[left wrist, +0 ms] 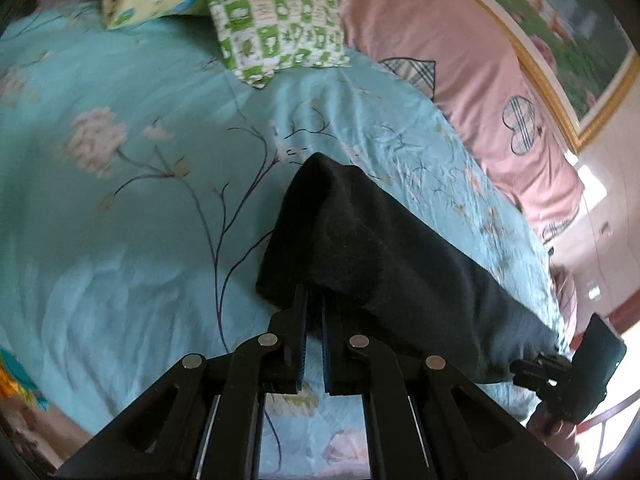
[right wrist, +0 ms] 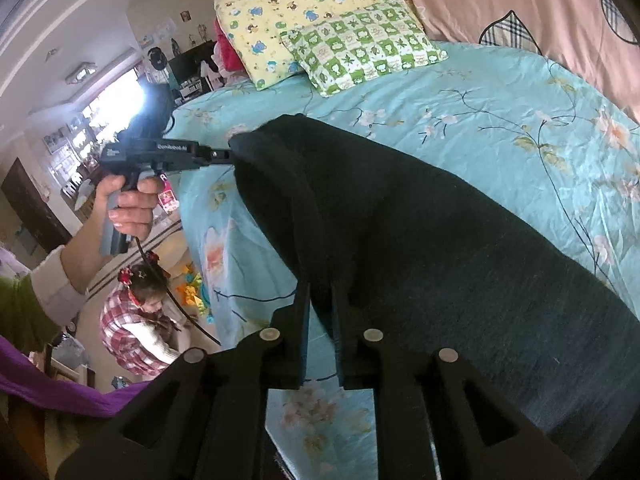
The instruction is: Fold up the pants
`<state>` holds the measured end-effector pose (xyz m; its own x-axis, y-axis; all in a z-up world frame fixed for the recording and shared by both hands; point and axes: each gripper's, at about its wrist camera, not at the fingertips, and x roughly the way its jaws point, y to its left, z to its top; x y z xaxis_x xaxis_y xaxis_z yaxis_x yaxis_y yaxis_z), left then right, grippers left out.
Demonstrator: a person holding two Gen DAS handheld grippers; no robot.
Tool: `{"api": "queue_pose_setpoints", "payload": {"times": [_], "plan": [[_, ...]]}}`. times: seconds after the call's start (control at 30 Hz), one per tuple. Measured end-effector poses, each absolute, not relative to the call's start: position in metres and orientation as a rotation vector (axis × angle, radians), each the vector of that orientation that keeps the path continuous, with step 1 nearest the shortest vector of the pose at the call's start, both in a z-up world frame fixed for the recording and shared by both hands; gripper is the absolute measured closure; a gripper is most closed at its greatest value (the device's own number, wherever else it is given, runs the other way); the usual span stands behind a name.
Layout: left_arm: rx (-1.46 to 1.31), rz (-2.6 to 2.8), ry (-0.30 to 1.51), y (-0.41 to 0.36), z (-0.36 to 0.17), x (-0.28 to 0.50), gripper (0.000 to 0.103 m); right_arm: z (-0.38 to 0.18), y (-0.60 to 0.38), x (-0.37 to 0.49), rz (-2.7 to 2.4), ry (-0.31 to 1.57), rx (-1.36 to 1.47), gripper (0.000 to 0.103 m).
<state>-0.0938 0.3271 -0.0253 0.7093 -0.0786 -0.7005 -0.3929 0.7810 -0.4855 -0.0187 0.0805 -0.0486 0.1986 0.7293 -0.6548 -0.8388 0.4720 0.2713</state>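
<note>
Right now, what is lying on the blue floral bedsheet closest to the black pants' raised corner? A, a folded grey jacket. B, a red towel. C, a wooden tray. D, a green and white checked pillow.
D: the green and white checked pillow lies on the blue floral bedsheet just beyond the raised corner of the black pants; no towel, jacket or tray lies on the sheet.

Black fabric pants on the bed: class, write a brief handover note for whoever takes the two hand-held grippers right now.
Left hand-held gripper: shut on one edge of the black fabric pants.
Right hand-held gripper: fabric between its fingers, grip loosening.
Pants: draped over the turquoise floral bedsheet, edge lifted between both grippers.
Done: edge picked up, fold apparently underway.
Left: lay the fold down, release, smooth.
</note>
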Motion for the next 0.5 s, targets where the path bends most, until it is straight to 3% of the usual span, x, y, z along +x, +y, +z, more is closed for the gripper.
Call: {"api": "queue_pose_setpoints", "payload": {"times": [0.1, 0.2, 0.27, 0.33, 0.4, 0.5], "plan": [[-0.678, 0.218, 0.761, 0.321, -0.020, -0.100, 0.095, -0.046, 0.075, -0.017, 1.103, 0.813, -0.126, 0.088], [-0.703, 0.254, 0.748, 0.315, -0.014, -0.105, 0.080, -0.043, 0.069, -0.013, 1.100, 0.811, -0.083, 0.088], [-0.725, 0.270, 0.729, 0.308, -0.008, -0.108, 0.064, -0.039, 0.064, -0.009, 1.091, 0.807, -0.044, 0.087], [-0.730, 0.281, 0.724, 0.303, -0.002, -0.107, 0.060, -0.034, 0.060, -0.002, 1.072, 0.802, -0.008, 0.075], [-0.731, 0.274, 0.725, 0.296, 0.004, -0.103, 0.060, -0.029, 0.056, 0.004, 1.050, 0.788, 0.015, 0.054], [-0.723, 0.304, 0.741, 0.290, 0.008, -0.096, 0.057, -0.021, 0.052, 0.017, 1.025, 0.789, 0.077, 0.054]]}}
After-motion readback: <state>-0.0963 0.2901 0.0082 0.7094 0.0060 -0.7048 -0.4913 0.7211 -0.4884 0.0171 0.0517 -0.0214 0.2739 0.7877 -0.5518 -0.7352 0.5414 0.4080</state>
